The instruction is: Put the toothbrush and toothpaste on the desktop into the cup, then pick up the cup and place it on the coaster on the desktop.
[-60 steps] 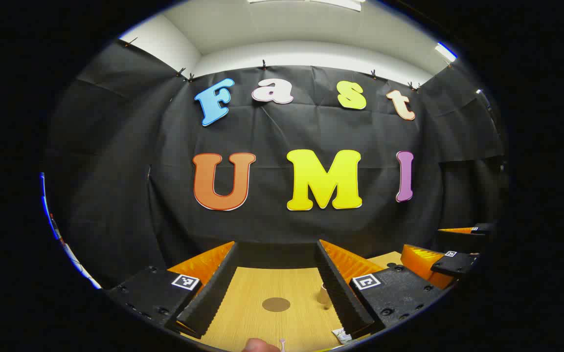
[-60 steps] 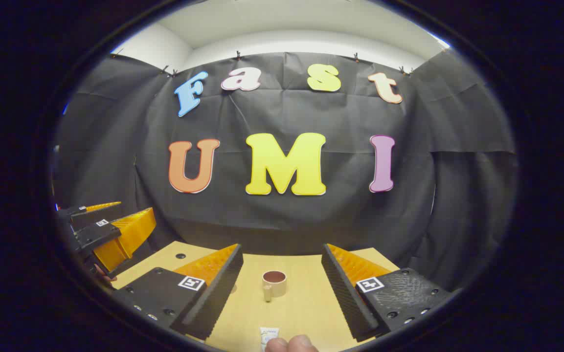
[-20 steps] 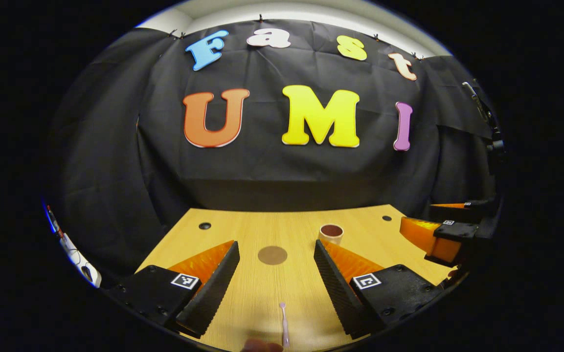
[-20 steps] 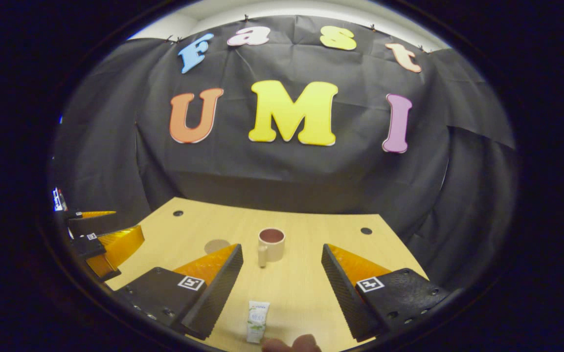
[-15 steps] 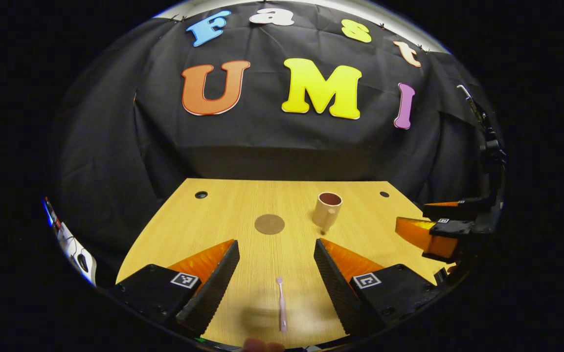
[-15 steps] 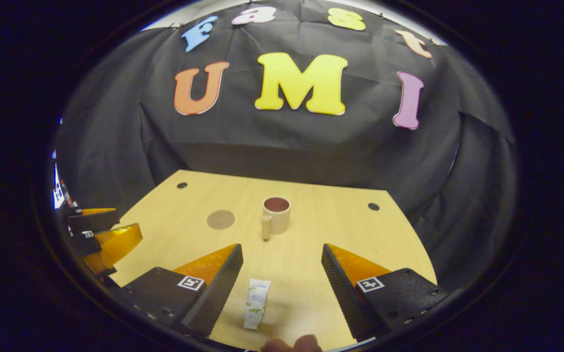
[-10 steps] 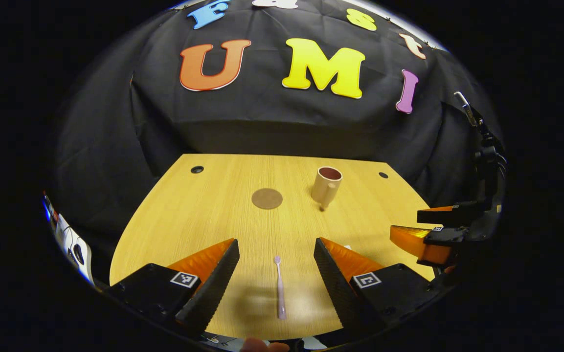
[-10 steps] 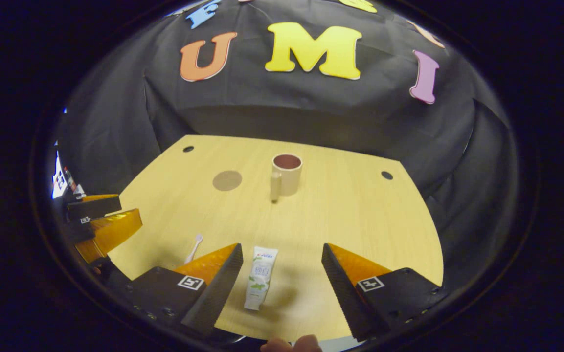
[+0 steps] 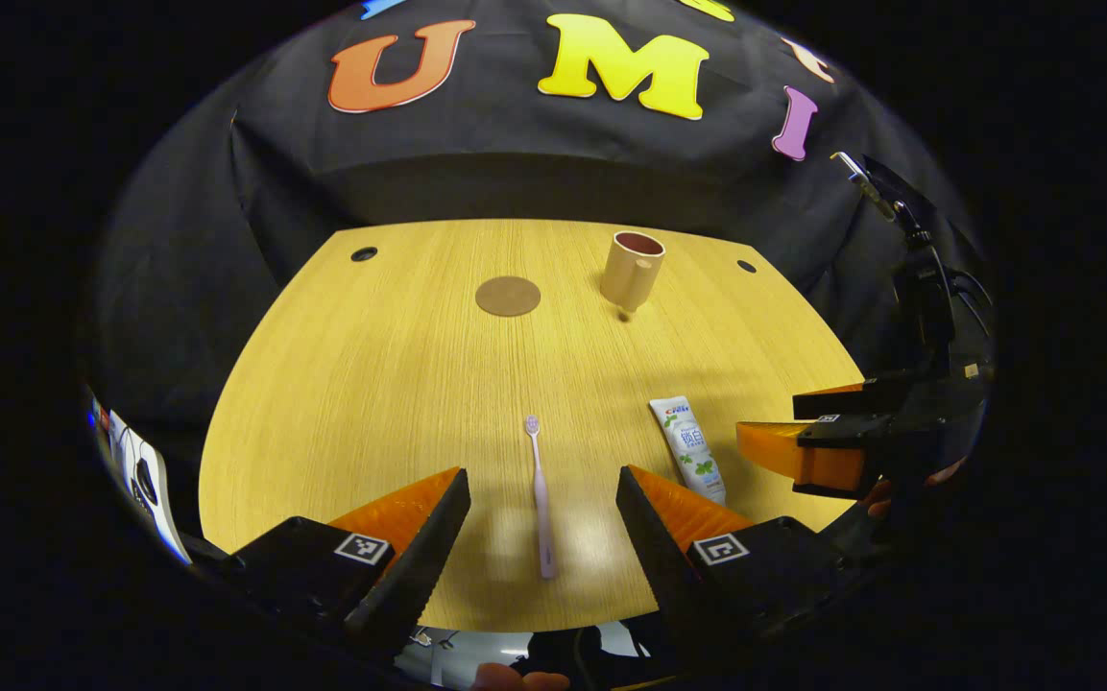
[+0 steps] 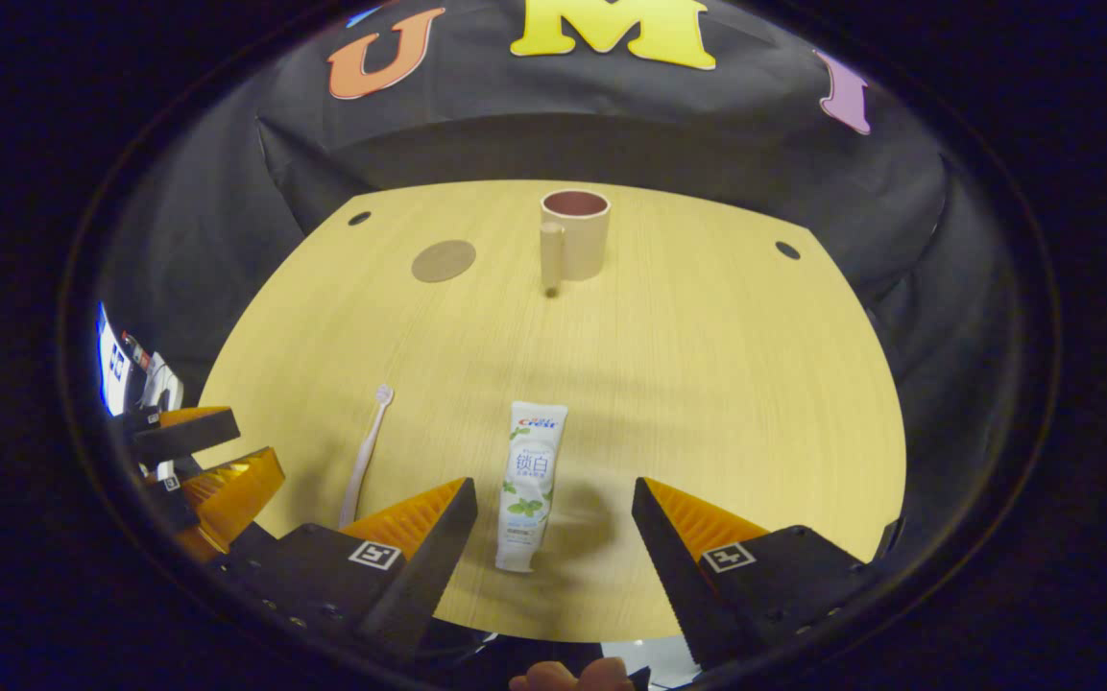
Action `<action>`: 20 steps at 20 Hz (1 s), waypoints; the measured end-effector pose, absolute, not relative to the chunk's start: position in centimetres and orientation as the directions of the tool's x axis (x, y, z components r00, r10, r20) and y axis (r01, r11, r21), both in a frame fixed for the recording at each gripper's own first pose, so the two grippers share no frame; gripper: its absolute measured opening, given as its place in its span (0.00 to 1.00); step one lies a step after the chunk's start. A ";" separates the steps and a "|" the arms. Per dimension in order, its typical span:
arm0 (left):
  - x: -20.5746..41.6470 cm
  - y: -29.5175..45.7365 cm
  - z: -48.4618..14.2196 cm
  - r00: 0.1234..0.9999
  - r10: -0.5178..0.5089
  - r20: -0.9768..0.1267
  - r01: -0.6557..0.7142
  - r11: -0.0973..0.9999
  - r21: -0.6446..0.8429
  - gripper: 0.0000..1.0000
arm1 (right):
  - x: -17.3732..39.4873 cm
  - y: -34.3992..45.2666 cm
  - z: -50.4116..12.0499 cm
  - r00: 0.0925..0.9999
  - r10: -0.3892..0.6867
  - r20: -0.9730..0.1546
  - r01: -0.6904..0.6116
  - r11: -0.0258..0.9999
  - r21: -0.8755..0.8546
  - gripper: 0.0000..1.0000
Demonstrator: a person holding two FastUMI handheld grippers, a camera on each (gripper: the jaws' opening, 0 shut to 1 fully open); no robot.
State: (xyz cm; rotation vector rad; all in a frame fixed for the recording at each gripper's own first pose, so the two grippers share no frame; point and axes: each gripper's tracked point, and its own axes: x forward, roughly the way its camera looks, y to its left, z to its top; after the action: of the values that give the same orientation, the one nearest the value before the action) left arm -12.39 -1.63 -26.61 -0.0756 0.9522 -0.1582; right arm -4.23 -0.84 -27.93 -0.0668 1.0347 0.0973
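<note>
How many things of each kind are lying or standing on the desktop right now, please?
Toothbrush: 1
Toothpaste tube: 1
Cup: 1
Coaster: 1
Total: 4
</note>
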 end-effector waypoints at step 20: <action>-13.7 -0.6 -31.0 0.378 -0.219 -0.900 0.063 0.975 -0.211 0.99 | -5.7 0.9 -36.0 0.056 0.007 -0.998 -0.035 0.999 0.005 0.78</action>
State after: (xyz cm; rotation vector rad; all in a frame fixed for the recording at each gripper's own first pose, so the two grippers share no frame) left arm -13.71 -0.63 -31.02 -0.1503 1.1709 -0.1814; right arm -5.68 0.95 -35.97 -0.0223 1.5145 0.0322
